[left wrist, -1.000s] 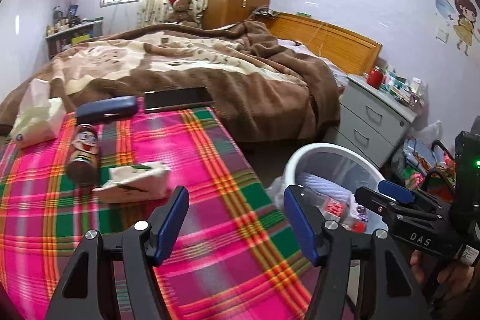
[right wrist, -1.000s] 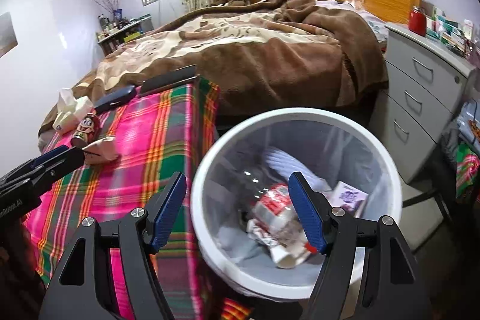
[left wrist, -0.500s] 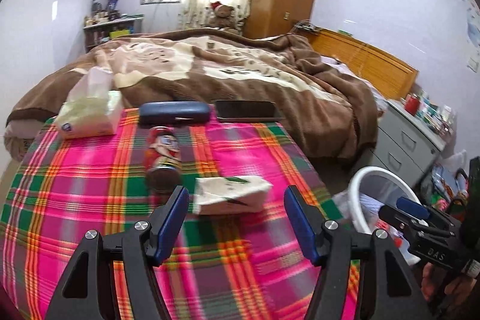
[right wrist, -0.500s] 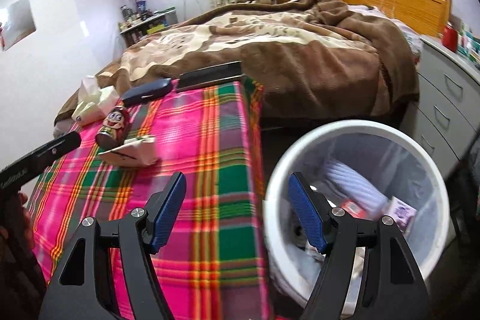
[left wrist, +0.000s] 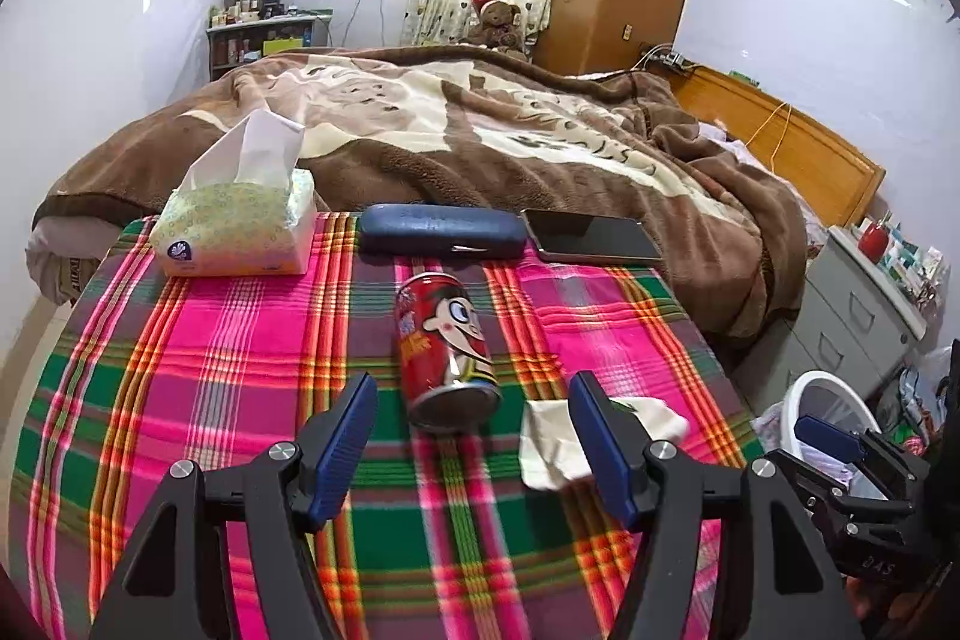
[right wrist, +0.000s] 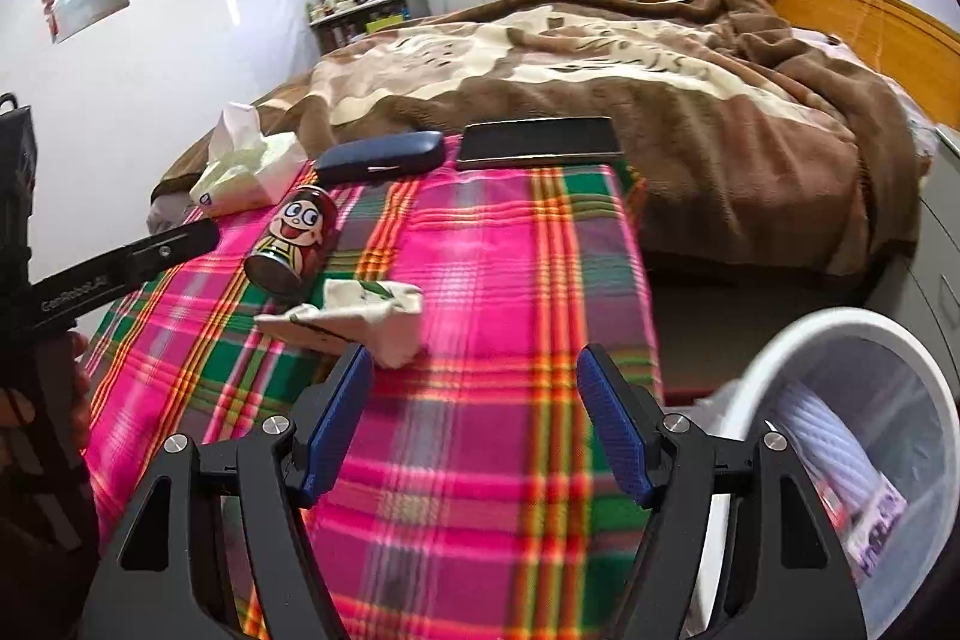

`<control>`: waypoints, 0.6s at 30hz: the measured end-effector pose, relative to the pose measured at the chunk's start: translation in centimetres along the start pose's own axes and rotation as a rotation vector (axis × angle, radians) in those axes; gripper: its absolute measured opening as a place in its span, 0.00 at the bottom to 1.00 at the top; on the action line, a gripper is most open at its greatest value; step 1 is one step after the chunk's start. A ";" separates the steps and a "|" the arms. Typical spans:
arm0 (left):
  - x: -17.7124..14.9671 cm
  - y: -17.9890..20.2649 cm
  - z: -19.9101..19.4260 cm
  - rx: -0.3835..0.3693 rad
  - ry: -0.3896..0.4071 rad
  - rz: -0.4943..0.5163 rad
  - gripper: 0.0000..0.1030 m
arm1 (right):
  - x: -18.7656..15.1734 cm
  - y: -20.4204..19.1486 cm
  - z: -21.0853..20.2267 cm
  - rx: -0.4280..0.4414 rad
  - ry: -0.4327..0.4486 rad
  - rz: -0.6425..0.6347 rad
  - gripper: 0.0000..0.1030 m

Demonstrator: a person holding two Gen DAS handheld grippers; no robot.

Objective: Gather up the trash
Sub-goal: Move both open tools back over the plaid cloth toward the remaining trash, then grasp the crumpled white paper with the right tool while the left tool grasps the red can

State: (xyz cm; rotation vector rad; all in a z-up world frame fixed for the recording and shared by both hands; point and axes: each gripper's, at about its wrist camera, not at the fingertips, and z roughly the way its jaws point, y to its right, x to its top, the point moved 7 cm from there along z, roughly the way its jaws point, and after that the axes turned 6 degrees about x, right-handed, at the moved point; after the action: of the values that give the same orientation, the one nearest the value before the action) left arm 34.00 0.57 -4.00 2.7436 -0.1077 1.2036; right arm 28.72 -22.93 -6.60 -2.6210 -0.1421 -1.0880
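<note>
A bed [left wrist: 480, 142] under a brown blanket fills the room behind a worktop [left wrist: 228, 340] draped in pink-and-green plaid. Off the worktop's right edge stands a white waste bin [right wrist: 840, 340] already holding wrappers. On the plaid lie a tissue pack [left wrist: 234, 226], a dark phone [left wrist: 591, 235], a blue case [left wrist: 441, 229], a toppled red cartoon can [left wrist: 444, 346] and, touching its right side, a crumpled white wrapper [left wrist: 600, 430]. The left gripper [left wrist: 471, 445] hovers before the can, jaws released and empty; the right gripper [right wrist: 474, 427] hangs near the wrapper, jaws likewise spread.
</note>
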 end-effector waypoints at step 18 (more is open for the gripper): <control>1.1 -2.2 7.7 -0.019 -0.112 -0.022 0.64 | 1.2 -1.8 6.3 0.072 -0.124 -0.053 0.70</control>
State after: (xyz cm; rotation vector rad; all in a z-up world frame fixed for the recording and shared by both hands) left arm 40.61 1.47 -8.60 2.7871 -0.1002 1.0373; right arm 33.47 -19.32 -9.55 -2.6332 -0.2737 -0.9184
